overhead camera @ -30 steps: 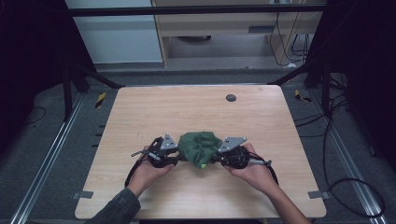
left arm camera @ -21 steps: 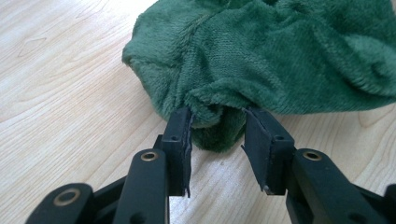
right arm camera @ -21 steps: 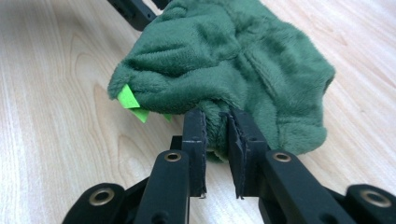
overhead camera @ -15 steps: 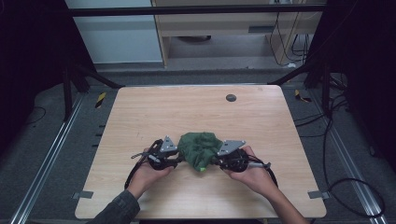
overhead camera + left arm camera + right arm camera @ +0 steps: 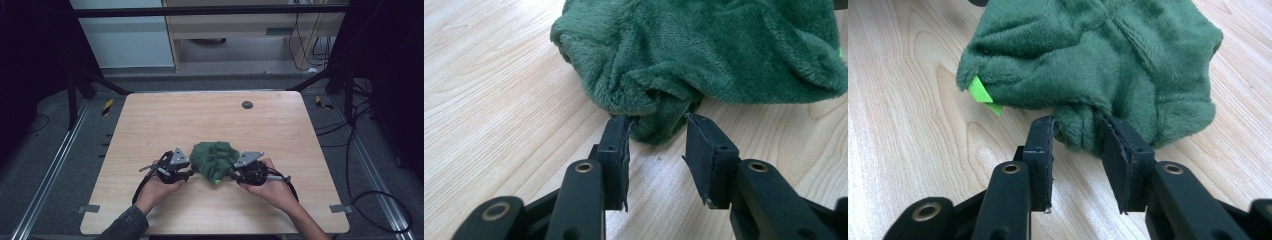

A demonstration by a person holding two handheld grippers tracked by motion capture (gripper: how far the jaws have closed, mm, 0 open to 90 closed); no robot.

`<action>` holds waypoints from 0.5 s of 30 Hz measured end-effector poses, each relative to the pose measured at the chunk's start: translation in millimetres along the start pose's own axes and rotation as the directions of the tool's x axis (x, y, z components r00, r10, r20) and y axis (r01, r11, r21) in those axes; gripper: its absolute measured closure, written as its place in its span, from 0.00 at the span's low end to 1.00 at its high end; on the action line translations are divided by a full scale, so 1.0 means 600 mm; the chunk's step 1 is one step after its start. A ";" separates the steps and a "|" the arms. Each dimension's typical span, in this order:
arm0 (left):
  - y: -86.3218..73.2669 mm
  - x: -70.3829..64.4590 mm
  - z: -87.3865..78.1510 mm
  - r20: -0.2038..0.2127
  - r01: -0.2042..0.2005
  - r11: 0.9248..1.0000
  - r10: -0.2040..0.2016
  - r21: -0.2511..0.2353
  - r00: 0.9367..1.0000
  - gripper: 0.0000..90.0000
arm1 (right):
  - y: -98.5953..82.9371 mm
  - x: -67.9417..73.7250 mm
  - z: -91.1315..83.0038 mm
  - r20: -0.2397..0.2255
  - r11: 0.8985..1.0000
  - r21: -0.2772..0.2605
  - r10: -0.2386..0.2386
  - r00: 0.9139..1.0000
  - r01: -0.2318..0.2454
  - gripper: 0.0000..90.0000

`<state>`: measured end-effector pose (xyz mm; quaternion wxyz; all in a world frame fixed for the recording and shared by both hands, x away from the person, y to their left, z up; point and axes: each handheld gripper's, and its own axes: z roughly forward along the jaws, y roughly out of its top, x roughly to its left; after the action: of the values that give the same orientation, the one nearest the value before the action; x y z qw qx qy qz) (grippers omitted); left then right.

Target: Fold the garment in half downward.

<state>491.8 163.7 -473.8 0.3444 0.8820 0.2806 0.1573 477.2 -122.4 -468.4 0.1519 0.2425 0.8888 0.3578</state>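
green cloth: 1 | gripper: 2 (left gripper, right gripper) | table: 1

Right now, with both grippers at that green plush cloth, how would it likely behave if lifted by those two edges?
The green cloth lies crumpled in soft folds, so it would probably sag and hang limp between the left gripper and right gripper. Its fuzzy pile looks grippy, so slipping seems unlikely. It looks light, and pushing would likely bunch it rather than slide it across the wooden table.
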 end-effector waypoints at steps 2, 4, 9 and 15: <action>-0.001 0.000 0.000 0.000 0.000 1.000 0.000 0.001 1.000 0.68 | -0.001 0.000 -0.001 0.001 1.000 0.005 0.003 1.000 -0.003 0.70; -0.002 -0.001 0.000 -0.001 0.001 1.000 -0.001 0.002 1.000 0.68 | -0.002 0.000 -0.001 0.004 1.000 0.005 0.005 1.000 -0.005 0.68; -0.002 -0.003 0.001 0.000 0.002 1.000 -0.002 0.001 1.000 0.67 | -0.005 -0.001 0.000 0.003 1.000 0.014 0.010 1.000 -0.010 0.62; -0.004 -0.006 0.001 -0.001 0.002 1.000 -0.002 0.003 1.000 0.64 | -0.008 -0.001 0.002 0.013 0.999 0.021 0.028 1.000 -0.029 0.53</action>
<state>487.9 162.7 -476.2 0.3431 0.8822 0.2818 0.1572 476.4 -125.1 -472.6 0.1498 0.2590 0.8880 0.3492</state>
